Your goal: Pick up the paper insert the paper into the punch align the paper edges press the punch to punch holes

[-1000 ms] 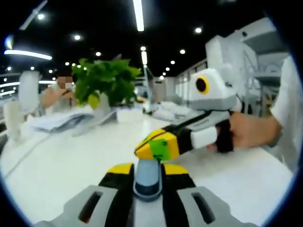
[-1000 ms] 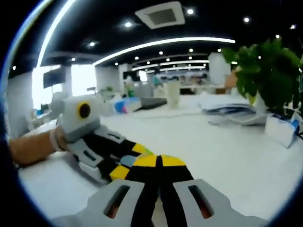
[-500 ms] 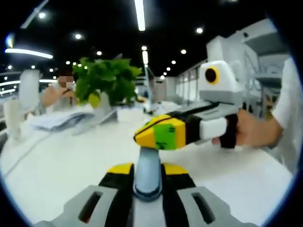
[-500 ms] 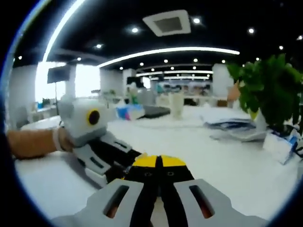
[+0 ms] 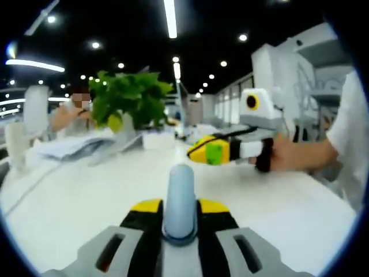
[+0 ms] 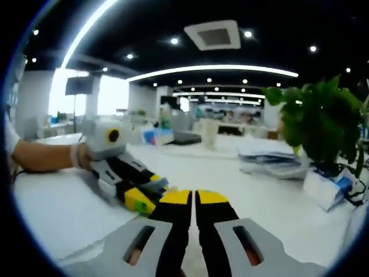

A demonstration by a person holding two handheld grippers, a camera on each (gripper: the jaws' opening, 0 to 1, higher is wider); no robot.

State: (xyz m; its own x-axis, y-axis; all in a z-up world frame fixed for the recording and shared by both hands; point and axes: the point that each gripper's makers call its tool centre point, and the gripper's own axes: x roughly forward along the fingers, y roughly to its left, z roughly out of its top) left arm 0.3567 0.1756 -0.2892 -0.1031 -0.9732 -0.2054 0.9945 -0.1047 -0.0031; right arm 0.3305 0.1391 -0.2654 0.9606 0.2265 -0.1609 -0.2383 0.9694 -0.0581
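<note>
While I am watching the left gripper view, left gripper [image 5: 180, 203]: its jaws are rising from the bottom centre of the frame and pinching a blue-grey rounded piece [image 5: 180, 184], which is standing upright between the yellow tips (I cannot tell what the piece belongs to).
Right gripper [image 6: 193, 199]: its jaws are coming up from the bottom centre of the right gripper view, pressed together with a thin dark seam between them and nothing in it.
Right gripper in the left gripper view: it is hovering right of centre, above the table [image 5: 69, 202], with its yellow and green tips pointing toward the left of the frame; a hand [image 5: 285, 156] is gripping it at the right.
Left gripper in the right gripper view: it is sitting at the lower left, tips angling down toward my own jaws, with a hand [image 6: 78, 156] holding it at the left edge.
Paper [image 5: 69, 147]: sheets are lying in a loose pile at the far left of the table, just beside the plant [image 5: 130, 101], well apart from both grippers.
Tissue box [image 6: 326, 187]: it is resting at the right edge of the right gripper view, below the plant.
</note>
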